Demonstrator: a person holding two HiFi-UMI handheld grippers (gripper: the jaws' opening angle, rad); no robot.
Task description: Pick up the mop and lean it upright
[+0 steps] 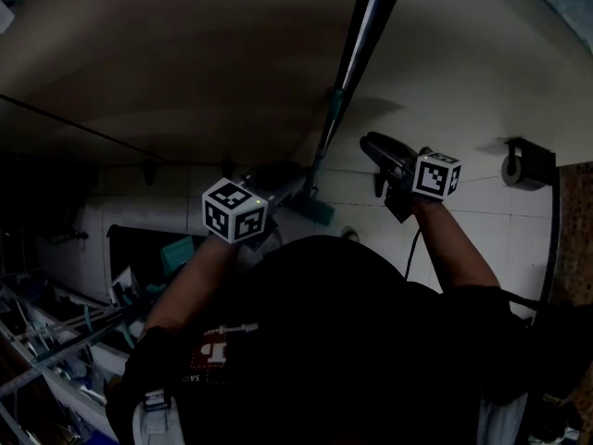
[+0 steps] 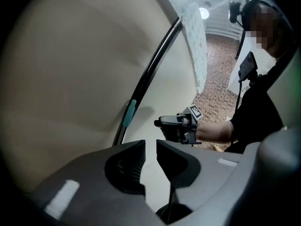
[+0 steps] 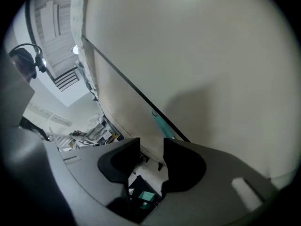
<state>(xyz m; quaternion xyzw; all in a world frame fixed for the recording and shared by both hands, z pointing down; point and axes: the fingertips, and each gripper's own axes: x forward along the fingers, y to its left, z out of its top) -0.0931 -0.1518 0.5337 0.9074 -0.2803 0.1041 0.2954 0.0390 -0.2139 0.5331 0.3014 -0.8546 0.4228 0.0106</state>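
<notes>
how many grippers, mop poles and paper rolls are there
grey two-jaw grippers: 2, the left gripper and the right gripper
dark mop pole with teal collar: 1
white paper roll on black wall holder: 1
total: 4

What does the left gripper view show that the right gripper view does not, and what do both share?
Left gripper view only: the right gripper at the end of the person's arm, and a brown patterned floor. Right gripper view only: a clutter of stored things and a teal object below its tongs. Both: the mop handle leaning on the beige wall, seen past open, empty tongs.
</notes>
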